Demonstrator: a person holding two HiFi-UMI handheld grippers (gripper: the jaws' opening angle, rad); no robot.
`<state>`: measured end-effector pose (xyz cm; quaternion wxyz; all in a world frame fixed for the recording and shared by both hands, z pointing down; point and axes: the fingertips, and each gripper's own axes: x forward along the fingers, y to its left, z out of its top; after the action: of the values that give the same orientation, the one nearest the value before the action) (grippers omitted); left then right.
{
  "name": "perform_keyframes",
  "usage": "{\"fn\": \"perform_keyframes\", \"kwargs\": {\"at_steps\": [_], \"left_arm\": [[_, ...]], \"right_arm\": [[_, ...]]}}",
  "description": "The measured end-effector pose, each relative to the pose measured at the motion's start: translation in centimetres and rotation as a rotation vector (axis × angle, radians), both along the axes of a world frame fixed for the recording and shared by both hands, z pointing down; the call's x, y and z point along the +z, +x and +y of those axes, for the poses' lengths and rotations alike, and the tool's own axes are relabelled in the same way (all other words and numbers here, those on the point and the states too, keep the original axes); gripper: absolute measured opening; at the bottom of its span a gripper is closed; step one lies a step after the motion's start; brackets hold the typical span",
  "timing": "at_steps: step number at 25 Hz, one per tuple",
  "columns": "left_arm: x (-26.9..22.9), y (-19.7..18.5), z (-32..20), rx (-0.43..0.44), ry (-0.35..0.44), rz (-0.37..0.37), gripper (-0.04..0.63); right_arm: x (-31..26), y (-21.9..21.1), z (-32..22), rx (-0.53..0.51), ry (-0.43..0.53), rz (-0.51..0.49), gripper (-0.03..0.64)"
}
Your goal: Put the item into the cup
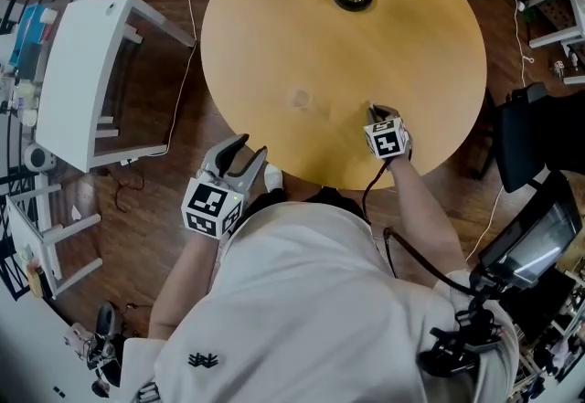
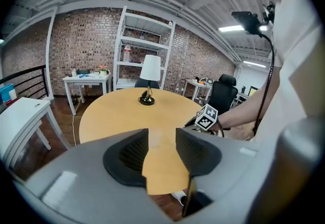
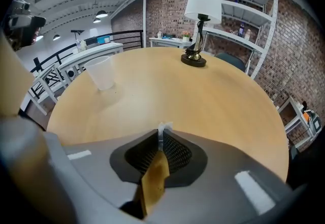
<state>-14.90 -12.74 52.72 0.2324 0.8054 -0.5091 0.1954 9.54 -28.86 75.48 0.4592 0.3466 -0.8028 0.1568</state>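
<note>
While the right gripper [image 3: 161,139] is pinching it between closed jaws, a small pale item [image 3: 164,127] is poking just past their tips, low over the round table [image 3: 218,101] — too small to show its long axis. Well apart, a clear cup [image 3: 101,73] is standing upright, looking empty. The left gripper [image 2: 161,139] is hanging at the table's near edge — jaws apart, holding nothing.

white shirt [image 1: 311,301], small dark logo [image 1: 203,360], possibly leaf-shaped; black cable [image 1: 419,259]
</note>
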Motion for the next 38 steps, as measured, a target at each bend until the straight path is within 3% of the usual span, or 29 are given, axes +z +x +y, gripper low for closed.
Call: {"fn": "perform_keyframes", "kwargs": {"at_steps": [12, 23, 30, 38], "left_arm": [[0.6, -1.9, -0.8, 0.011, 0.038, 0.040, 0.150], [-0.1, -3.5, 0.5, -0.013, 0.085, 0.065, 0.150], [-0.5, -6.5, 1.7, -0.098, 0.093, 0.057, 0.150], [0.2, -10.3, 4.6, -0.194, 0.071, 0.050, 0.150]], "right_arm": [[-7.6, -2.3, 0.6, 0.001, 0.081, -0.064, 0.028], [-16.3, -12.0, 2.8, -0.189, 0.163, -0.186, 0.028], [-15.5, -17.2, 2.8, -0.303, 0.149, -0.173, 0.028], [-10.6, -20.3, 3.1, -0.368, 0.087, -0.104, 0.029]]}}
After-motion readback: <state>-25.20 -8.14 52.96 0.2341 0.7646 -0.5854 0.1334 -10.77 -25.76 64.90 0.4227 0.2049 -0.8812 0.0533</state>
